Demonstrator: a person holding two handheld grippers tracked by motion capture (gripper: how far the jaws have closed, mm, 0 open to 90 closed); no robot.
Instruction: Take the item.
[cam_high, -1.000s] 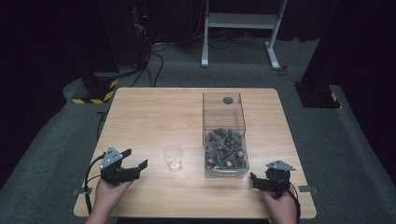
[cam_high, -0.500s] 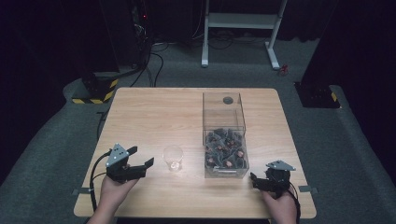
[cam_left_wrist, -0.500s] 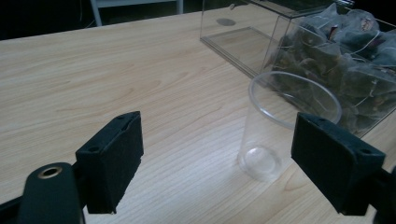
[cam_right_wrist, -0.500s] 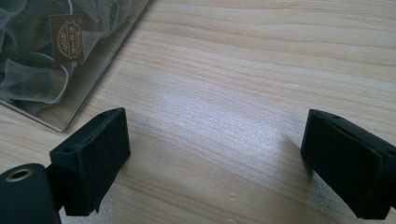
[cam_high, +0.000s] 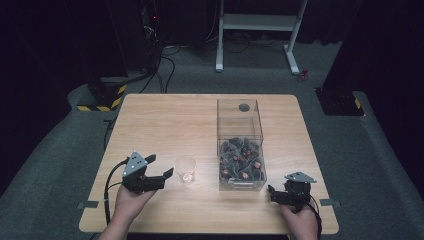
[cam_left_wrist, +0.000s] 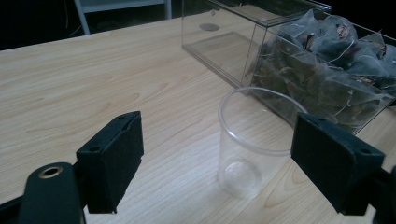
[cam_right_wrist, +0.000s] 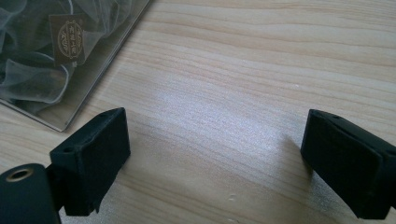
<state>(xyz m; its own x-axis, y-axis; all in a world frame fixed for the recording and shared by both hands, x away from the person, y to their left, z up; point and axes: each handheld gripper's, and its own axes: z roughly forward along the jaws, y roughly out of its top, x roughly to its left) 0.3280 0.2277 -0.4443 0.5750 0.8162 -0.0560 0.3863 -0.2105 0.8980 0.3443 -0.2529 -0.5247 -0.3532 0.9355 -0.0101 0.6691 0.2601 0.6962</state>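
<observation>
Standing upright, mouth up: one clear cup (cam_high: 185, 169). Left gripper (cam_high: 162, 177) is facing it, jaws apart; right gripper (cam_high: 272, 192) likewise spread, holding nothing.

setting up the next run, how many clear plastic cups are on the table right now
1. The clear cup stands upright and empty on the table, just left of the clear box of tea bags, in front of the open left gripper. None seems hidden.

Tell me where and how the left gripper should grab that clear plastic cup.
Grip the clear plastic cup across its side wall, probably just below the rim, coming level from its left. It stands upright and empty, with the clear box of tea bags close on its right; the left gripper already faces it, open.
</observation>
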